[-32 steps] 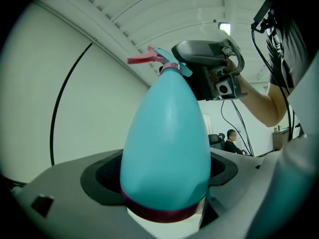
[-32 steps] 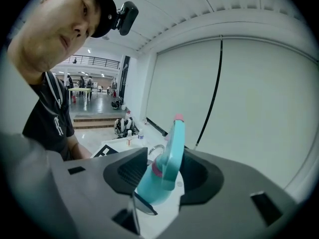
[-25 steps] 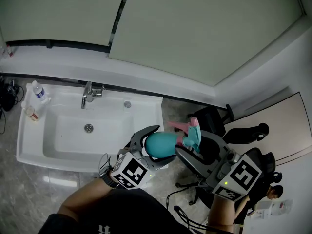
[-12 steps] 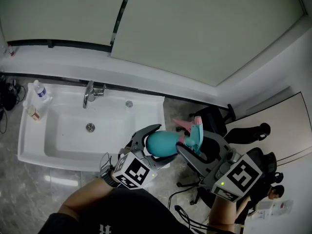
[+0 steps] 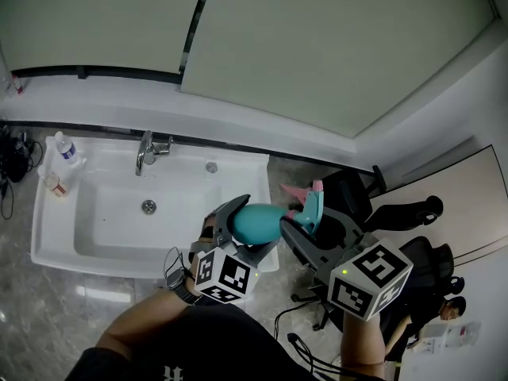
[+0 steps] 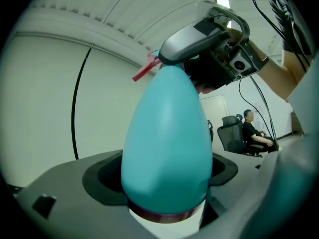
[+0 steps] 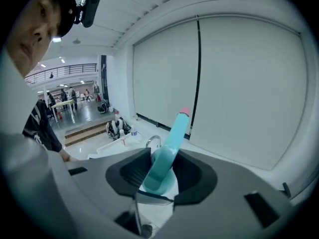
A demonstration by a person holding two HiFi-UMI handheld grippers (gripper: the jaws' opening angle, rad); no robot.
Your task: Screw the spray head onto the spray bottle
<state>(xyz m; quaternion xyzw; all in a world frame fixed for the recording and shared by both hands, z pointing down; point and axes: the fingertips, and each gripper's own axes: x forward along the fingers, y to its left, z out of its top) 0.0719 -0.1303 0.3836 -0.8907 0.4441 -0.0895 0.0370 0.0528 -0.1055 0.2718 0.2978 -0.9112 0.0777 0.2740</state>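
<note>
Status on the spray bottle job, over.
Left claw shut on spray bottle. Right claw shut on spray head, head at bottle neck; threading not visible. Nothing in the way.

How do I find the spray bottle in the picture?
Find the big white sink. At its near right corner, the left gripper grips the spray bottle. It is the fat teal egg shape; the spray head at its narrow end is slimmer, with pink bits.

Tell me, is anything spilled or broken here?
Nothing stands out: the left gripper holds the teal spray bottle, the right gripper holds the spray head at its top, and no spill or crack shows.
</note>
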